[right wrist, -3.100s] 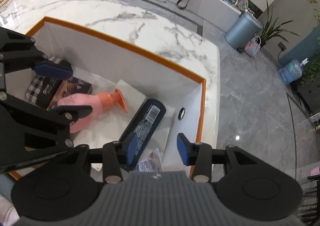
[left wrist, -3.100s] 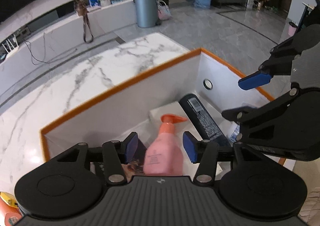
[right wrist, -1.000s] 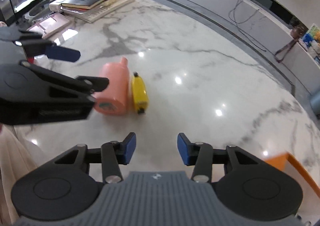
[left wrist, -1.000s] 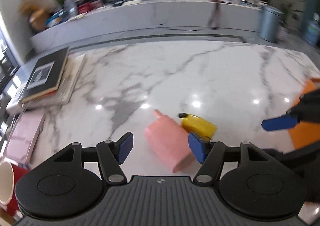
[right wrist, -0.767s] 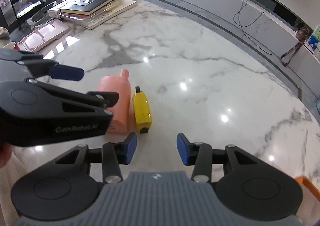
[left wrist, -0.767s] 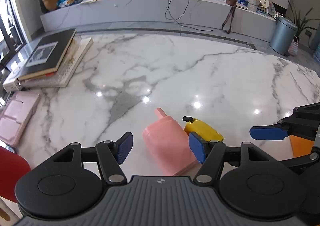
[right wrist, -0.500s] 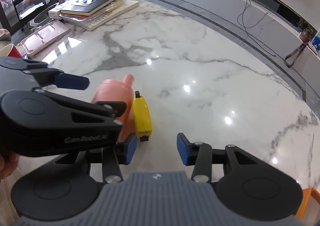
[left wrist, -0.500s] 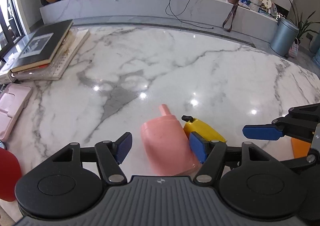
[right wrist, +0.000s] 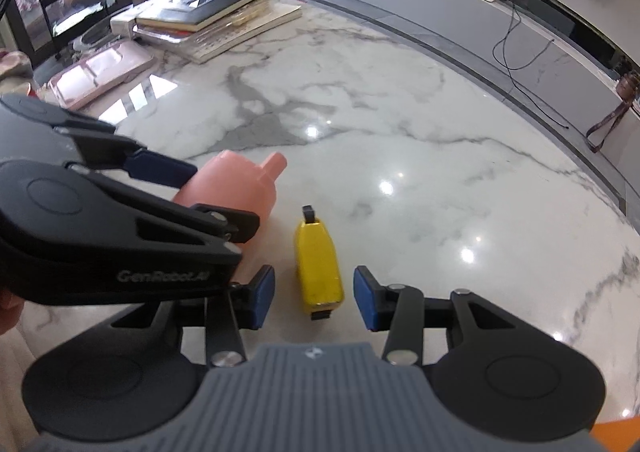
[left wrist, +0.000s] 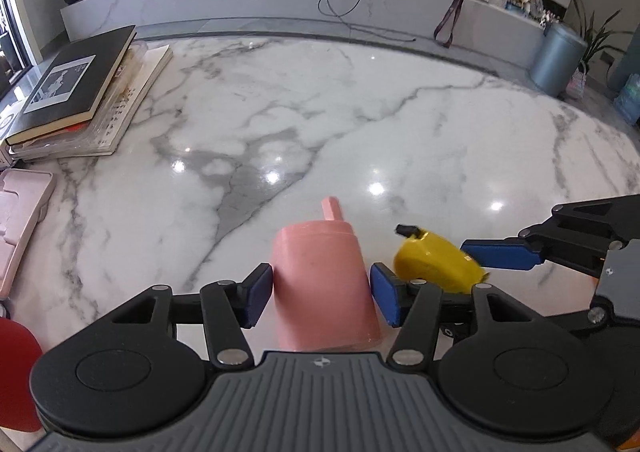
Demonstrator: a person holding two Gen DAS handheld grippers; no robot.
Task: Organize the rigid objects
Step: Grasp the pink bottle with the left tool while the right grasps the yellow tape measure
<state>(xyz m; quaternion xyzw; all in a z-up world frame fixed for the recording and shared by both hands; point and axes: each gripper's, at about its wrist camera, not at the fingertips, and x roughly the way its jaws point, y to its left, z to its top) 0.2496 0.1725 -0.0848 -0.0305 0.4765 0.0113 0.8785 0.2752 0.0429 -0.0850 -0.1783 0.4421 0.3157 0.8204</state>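
A white, grey-veined marble counter (left wrist: 360, 123) is carrying a pink bottle (left wrist: 324, 284) lying on its side, a yellow object (left wrist: 436, 262) lying just beside it, a stack of books (left wrist: 80, 91) and a pink tray (left wrist: 20, 228) sitting at the left edge.

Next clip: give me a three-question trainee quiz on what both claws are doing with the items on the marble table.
1. True or false: the left claw has its fingers on either side of the pink bottle.
2. The yellow item lies: A) in front of the right claw, between its open fingers; B) on the books; C) inside a box.
3. Fill in: the pink bottle's cap is ____.

Key: 1 true; 2 A; 3 missing, only a bare neck shows.
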